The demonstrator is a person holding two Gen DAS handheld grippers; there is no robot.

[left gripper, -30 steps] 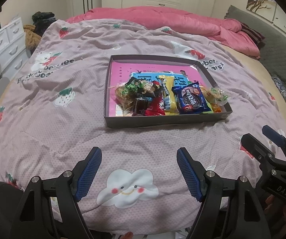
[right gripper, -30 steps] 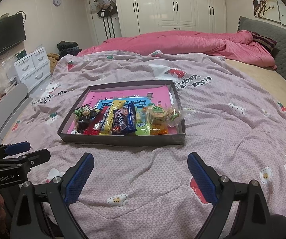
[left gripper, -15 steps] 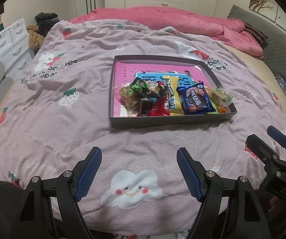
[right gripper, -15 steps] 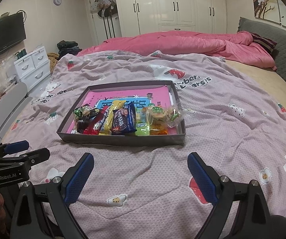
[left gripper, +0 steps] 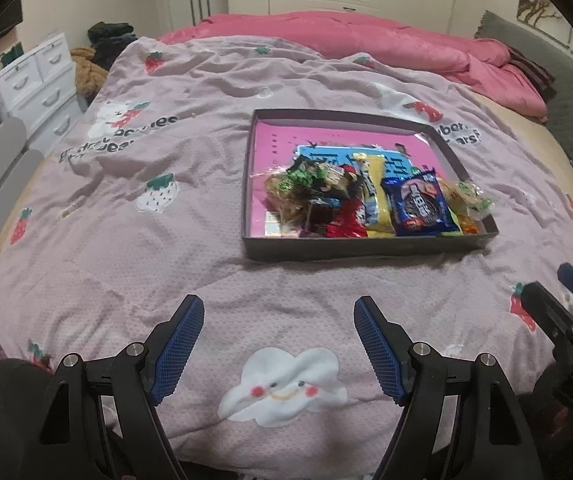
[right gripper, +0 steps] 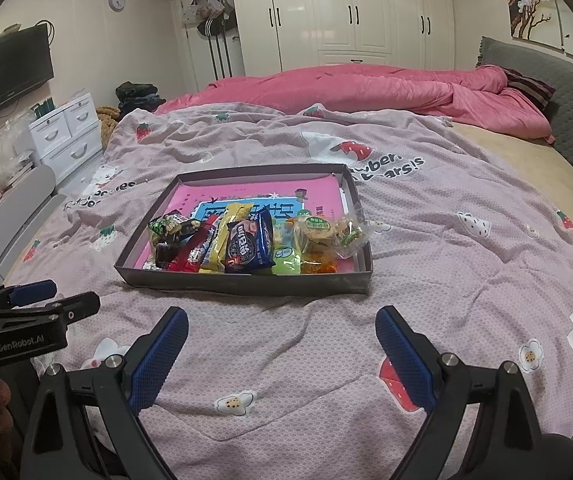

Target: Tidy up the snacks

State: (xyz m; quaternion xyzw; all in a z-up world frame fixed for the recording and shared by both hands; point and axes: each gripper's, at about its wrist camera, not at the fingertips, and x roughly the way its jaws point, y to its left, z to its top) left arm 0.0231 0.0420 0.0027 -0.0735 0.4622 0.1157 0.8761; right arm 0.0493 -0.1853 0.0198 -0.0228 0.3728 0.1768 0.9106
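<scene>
While both tools hover low over the near edge of the bed, the left gripper (left gripper: pixel 278 346) and the right gripper (right gripper: pixel 282 354) each have their jaws spread wide and hold nothing. Beneath them lies the mauve strawberry-print quilt (left gripper: pixel 166 240), rumpled and soft.

Farther on, well apart from both grippers, sits a shallow dark cardboard tray (right gripper: pixel 246 282) with a pink printed liner. The snacks are heaped along its near wall: a blue Oreo pack (right gripper: pixel 248 246) lying on a yellow packet (right gripper: pixel 222 240), a red wrapper (right gripper: pixel 196 250) and dark green-wrapped sweets (right gripper: pixel 168 226) to the left, and clear-wrapped round cakes (right gripper: pixel 318 236) and a lime-green packet (right gripper: pixel 286 258) to the right. One clear-wrapped piece (right gripper: pixel 352 234) leans over the tray's right wall.

Judging from this, the risks are mostly of grip: the glossy film wrappers overlap, so a closing pinch could catch two at once or slip off. The quilt gives no firm footing, so pressing down could tilt the tray and spill the leaning piece.

Items at the bottom of the heap are hidden, and most labels are too small to read. Beyond the tray lie a bunched pink duvet (right gripper: pixel 366 84) and white wardrobes (right gripper: pixel 346 12).
</scene>
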